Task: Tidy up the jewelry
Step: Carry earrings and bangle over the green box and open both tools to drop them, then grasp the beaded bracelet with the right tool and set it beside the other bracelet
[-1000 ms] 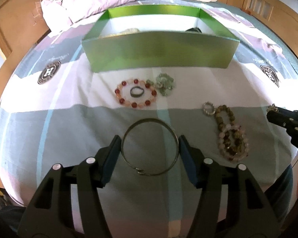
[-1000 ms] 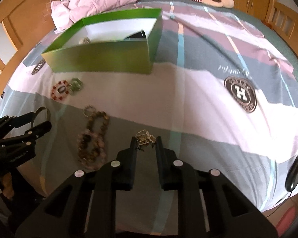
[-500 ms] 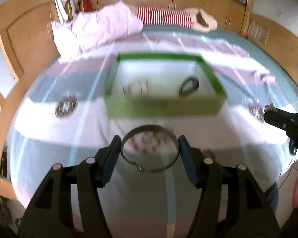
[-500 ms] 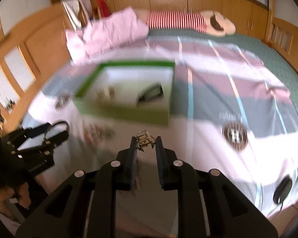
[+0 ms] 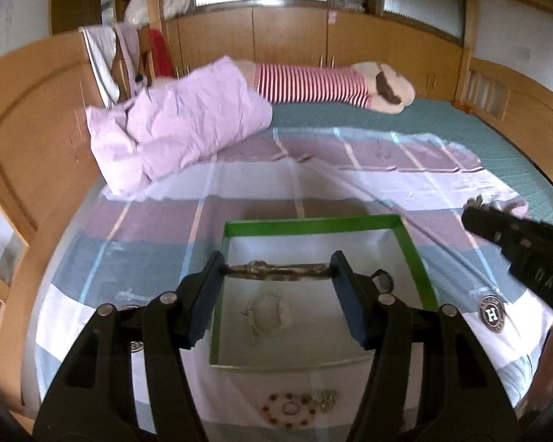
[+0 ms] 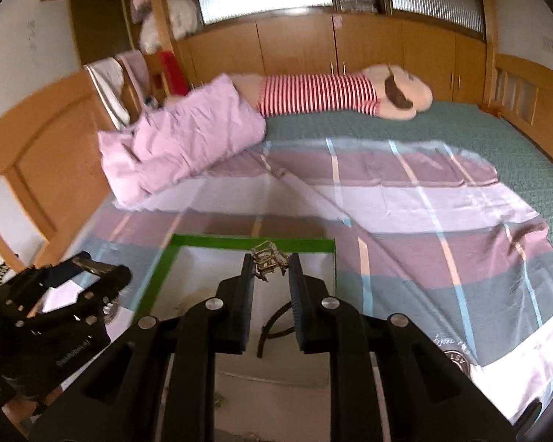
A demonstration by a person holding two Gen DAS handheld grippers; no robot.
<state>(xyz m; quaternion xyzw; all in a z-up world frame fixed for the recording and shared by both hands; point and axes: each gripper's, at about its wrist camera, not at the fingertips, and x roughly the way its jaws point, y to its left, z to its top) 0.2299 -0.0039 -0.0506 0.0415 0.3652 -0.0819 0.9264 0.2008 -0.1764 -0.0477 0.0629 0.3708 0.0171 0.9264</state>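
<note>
My left gripper [image 5: 276, 269] is shut on a thin metal bangle [image 5: 276, 272], seen edge-on between the blue pads, above the open green box [image 5: 313, 222]. Inside the box lie a pale chain bracelet [image 5: 265, 313] and a dark ring [image 5: 383, 281]. A red bead bracelet [image 5: 287, 409] and a greenish piece [image 5: 327, 397] rest on the sheet in front of the box. My right gripper [image 6: 271, 263] is shut on a small gold trinket [image 6: 269, 260] over the green box [image 6: 239, 244], with a dark bangle [image 6: 276, 322] below it. Each gripper shows at the edge of the other's view.
The box sits on a striped pink, grey and white bedsheet [image 5: 350, 191] over a teal mattress. A crumpled pink quilt [image 5: 177, 129] and a red-striped plush toy [image 5: 313, 83] lie at the far end. Wooden bed rails [image 5: 29, 140] and cupboards surround the bed.
Both grippers rose and moved forward from the sheet to above the green box, each still holding its piece. The bangle now shows edge-on, and the beaded pieces stay on the sheet.
</note>
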